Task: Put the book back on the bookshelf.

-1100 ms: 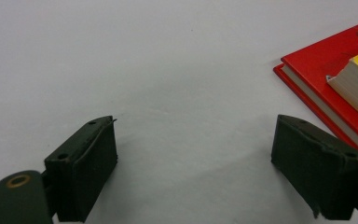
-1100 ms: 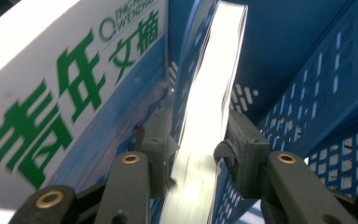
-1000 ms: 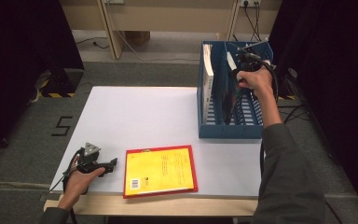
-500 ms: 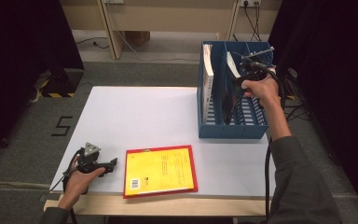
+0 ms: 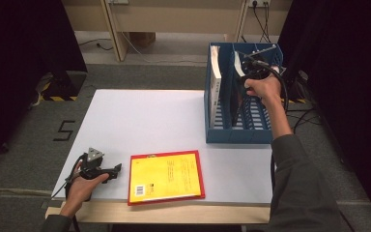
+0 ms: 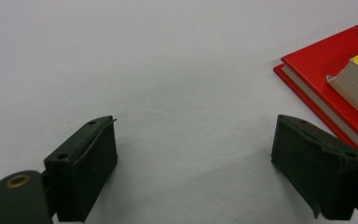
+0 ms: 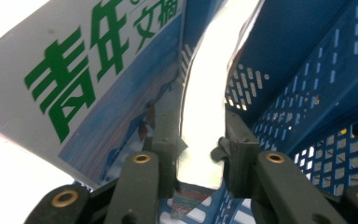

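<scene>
Here the right gripper (image 7: pixel 198 151) has its fingers closing on a magazine (image 7: pixel 200 107), whose lower edge is hidden in the blue rack (image 5: pixel 241 133).

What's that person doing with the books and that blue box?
A person holds a gripper in each hand. The right gripper reaches into the blue plastic slotted file rack, and its fingers have just been closing on a thin glossy magazine standing in it. A magazine with green lettering stands beside it. The left gripper rests open on the white table, next to a flat red and yellow book.
</scene>
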Available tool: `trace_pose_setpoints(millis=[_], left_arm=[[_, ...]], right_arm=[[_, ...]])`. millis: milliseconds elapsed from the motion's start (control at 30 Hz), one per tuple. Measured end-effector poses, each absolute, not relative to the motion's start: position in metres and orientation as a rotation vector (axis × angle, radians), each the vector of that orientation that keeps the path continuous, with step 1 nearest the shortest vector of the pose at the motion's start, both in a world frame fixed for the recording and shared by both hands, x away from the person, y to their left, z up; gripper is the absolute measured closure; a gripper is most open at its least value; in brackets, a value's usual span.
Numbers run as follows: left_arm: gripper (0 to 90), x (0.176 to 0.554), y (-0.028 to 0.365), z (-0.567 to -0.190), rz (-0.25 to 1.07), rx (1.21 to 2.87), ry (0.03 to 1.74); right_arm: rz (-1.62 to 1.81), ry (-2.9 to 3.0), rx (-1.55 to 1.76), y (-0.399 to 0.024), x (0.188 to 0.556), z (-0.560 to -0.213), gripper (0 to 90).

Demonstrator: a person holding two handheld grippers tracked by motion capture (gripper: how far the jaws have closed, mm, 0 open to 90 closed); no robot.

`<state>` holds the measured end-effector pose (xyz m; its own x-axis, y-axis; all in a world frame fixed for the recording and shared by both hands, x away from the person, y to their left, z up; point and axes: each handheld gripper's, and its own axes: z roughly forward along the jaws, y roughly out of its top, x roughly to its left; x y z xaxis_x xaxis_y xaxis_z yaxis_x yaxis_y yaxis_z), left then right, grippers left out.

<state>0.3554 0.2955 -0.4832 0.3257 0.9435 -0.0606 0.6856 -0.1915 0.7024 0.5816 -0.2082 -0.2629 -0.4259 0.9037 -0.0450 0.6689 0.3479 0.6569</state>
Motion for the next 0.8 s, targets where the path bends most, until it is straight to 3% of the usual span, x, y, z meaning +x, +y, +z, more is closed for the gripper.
trace_pose_setpoints(millis=[167, 200, 367, 433, 800], left_arm=[[13.0, 0.355, 0.296, -0.483, 0.518, 1.957, 1.429], [13.0, 0.355, 0.296, -0.483, 0.517, 1.958, 1.429], [12.9, 0.355, 0.296, -0.483, 0.518, 1.955, 1.43], [12.9, 0.355, 0.296, -0.483, 0.517, 1.958, 1.429], [13.0, 0.355, 0.296, -0.483, 0.518, 1.96, 1.428]], right_arm=[[0.825, 2.215, 1.397, -0.209, 0.58, -0.263, 64.4], [0.872, 2.195, 1.411, -0.212, 0.577, -0.262, 58.8], [0.9, 2.193, 1.379, -0.214, 0.565, -0.258, 51.3], [0.922, 2.185, 1.358, -0.215, 0.553, -0.255, 43.7], [1.027, 2.156, 1.303, -0.221, 0.514, -0.254, 36.5]])
